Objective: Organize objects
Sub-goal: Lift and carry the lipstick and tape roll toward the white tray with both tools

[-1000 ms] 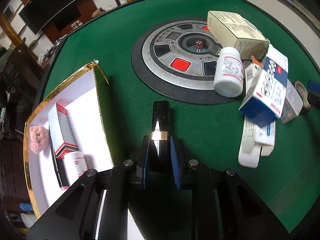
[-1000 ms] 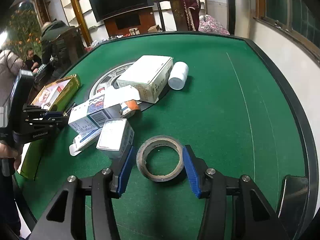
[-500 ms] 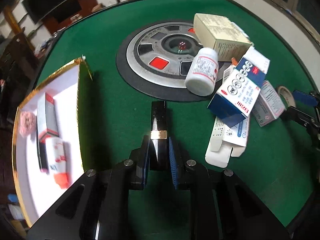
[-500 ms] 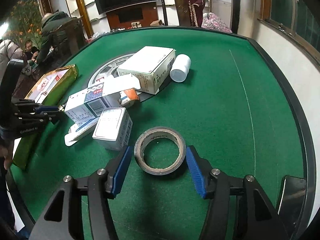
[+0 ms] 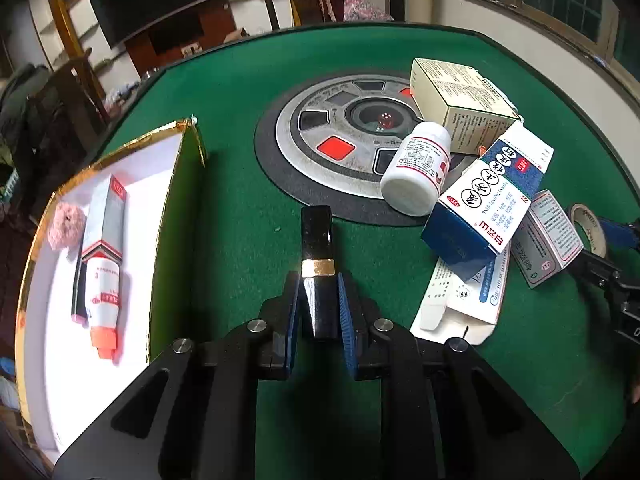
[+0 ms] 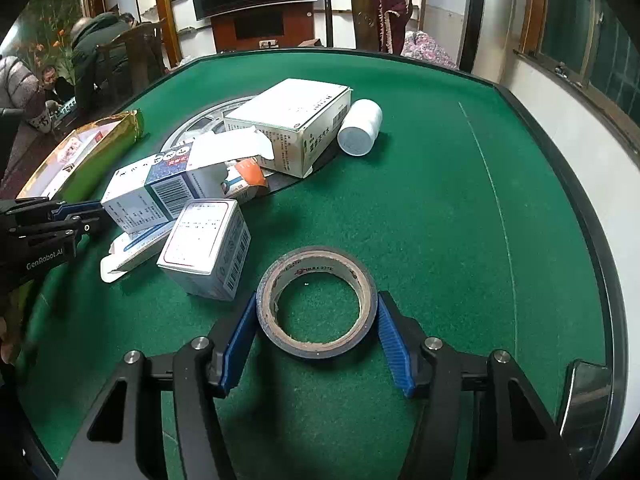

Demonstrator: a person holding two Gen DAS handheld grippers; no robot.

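Left gripper (image 5: 319, 312), jaws pinching a black tube (image 5: 317, 256) w/ gold band, long axis running straight ahead; open box (image 5: 176, 184) lies left of the jaws. Right gripper (image 6: 316, 334): jaws spread either side of tape roll (image 6: 316, 300) flat on bench (image 6: 440, 220), apparently just touching it.

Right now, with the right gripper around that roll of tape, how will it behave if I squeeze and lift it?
The roll of tape lies flat on the green felt, so it probably won't roll until tilted. Its cardboard core looks stiff, yet it's hollow, so a hard squeeze might oval it. Its rounded outer face could slip between the right gripper's flat pads.
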